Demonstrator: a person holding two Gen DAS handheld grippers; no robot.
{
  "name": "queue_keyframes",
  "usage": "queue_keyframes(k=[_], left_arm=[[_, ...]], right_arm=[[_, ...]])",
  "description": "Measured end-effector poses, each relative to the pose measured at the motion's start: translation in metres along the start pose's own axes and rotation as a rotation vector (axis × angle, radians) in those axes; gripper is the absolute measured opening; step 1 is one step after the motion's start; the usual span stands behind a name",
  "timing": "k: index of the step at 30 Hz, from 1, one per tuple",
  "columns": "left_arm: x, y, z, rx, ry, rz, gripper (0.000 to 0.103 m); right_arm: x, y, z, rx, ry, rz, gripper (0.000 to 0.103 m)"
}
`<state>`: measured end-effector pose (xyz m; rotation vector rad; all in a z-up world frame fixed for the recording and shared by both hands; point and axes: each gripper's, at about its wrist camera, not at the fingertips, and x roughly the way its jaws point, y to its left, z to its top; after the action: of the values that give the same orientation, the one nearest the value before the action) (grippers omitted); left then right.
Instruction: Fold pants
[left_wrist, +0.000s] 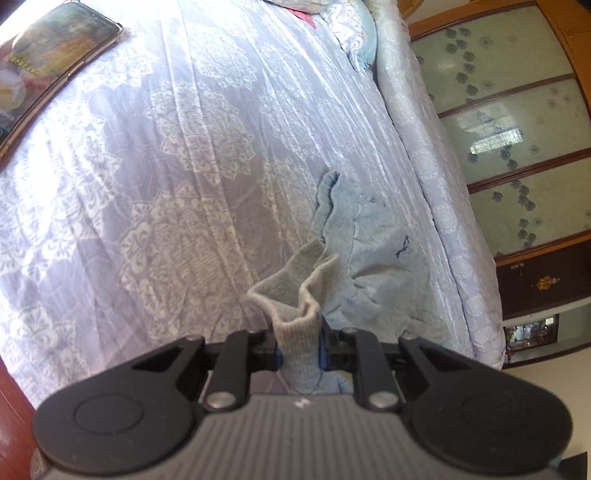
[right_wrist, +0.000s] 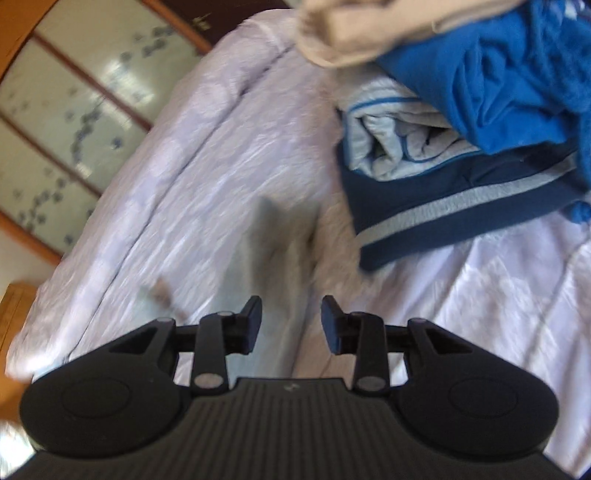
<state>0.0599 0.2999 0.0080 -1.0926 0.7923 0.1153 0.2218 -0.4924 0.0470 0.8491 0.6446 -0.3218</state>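
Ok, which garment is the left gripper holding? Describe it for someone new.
On the lilac bedspread, near the edge facing the wardrobe, lie pale blue pants. Their grey ribbed cuff is pinched in the left gripper, unlike any other cloth there.

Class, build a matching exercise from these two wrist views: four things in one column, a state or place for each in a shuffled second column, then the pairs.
1. left hand-held gripper
2. right hand-held gripper
3. phone
4. pile of clothes

A. open, nothing pressed
B. heaped on the bed, blue on top
C. clamped on the grey cuff
D. at the bed's far corner

Pairs: 1-C, 2-A, 3-D, 4-B
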Motion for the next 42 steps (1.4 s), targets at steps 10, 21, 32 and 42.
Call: queue_keyframes(k=[10,21,32,42], left_arm=[[-0.014,-0.015,0.035,0.020,-0.053,-0.044,0.013],[-0.018,0.019,0.043,0.026,0.038,-0.046,0.013],[-0.037,0.048,0.032,-0.040,-0.020,0.001,0.032],[-0.064,-0.025,0.002,0.232,-0.015,-0.194,0.040]], right_arm=[[0.004,0.015,0.000,-0.136,-0.006,-0.020,0.005],[-0.188,-0.069,-0.034,0.037,-0.219,0.095,0.005],[-0.217,-0.151,-0.080,0.133,-0.113,-0.103,0.020],[-0.219,-0.106,-0.077,-0.088,-0.170,-0.115,0.022]])
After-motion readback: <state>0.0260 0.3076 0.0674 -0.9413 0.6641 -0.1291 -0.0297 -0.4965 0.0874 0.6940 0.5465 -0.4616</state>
